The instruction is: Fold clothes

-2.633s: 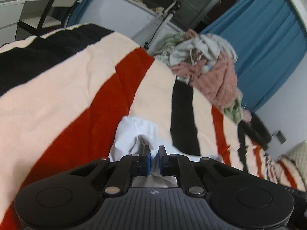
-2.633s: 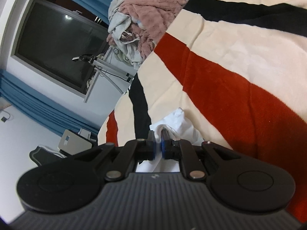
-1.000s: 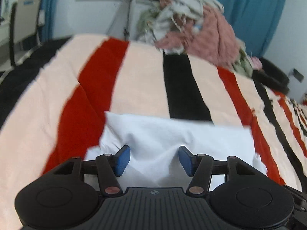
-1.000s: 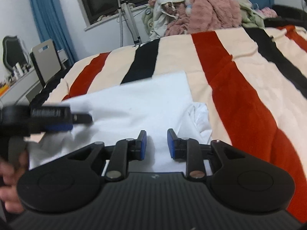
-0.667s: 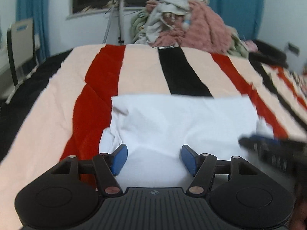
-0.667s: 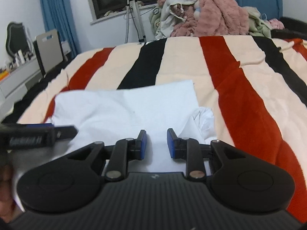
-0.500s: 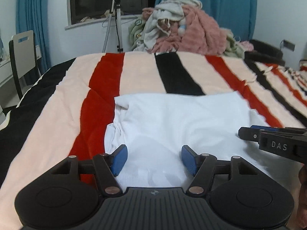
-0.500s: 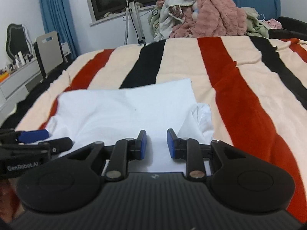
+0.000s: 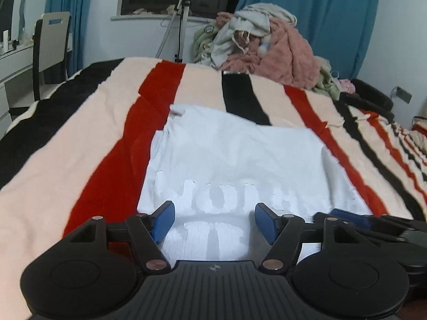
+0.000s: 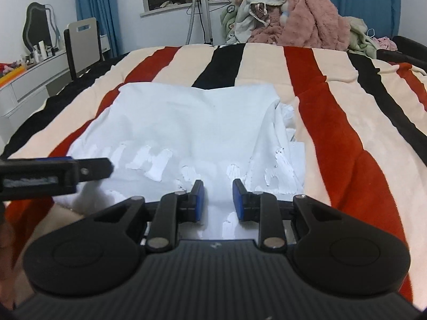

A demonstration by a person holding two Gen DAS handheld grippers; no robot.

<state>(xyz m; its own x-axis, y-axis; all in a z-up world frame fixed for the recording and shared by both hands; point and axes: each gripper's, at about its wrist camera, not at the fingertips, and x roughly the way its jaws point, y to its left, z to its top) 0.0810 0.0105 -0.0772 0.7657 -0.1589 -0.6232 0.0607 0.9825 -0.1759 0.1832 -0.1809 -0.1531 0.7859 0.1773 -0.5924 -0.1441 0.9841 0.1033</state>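
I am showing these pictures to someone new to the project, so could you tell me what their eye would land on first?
Most striking is the white shirt with pale lettering, spread flat in the middle of the red, black and cream striped blanket. Both open grippers, the left gripper and the right gripper, hover over its near edge. Behind, at the bed's far end, sits a heap of unfolded clothes topped by a fluffy pink piece.

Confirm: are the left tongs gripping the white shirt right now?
Apart. In the left wrist view the left tongs stand wide open above the white shirt, nothing pinched between their blue pads.
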